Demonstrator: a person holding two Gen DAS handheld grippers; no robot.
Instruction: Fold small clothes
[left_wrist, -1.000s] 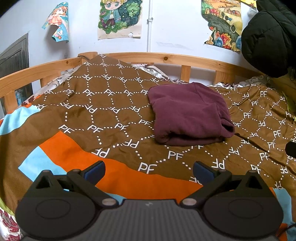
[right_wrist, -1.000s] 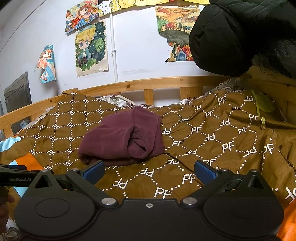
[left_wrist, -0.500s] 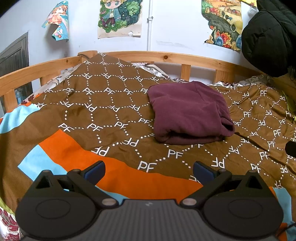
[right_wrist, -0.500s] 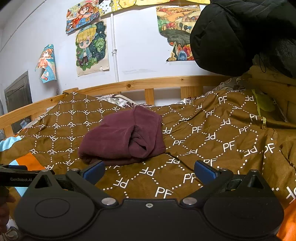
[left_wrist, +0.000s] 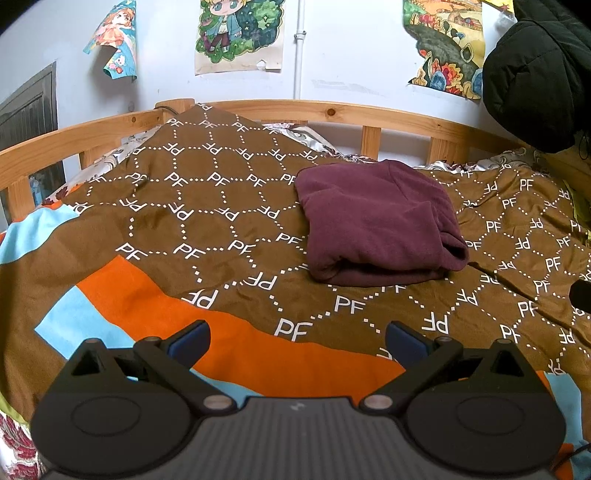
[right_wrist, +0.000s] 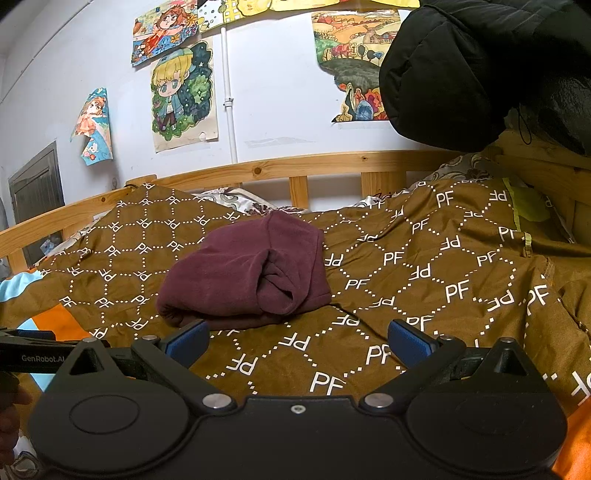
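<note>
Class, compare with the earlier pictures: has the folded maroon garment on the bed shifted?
No. The folded maroon fleece garment keeps its place against the wooden bed rail and the quilt's pattern; only the cameras drift slightly.

We note a brown quilt (left_wrist: 221, 206) printed with white "PF" lattice, with orange and light-blue patches at its near edge, covering the bed. A wooden bed rail (left_wrist: 369, 116) runs behind it. Cartoon posters (right_wrist: 183, 96) hang on the white wall, beside a vertical white pipe (right_wrist: 229, 92). A black padded jacket (right_wrist: 480, 66) hangs at upper right.
</note>
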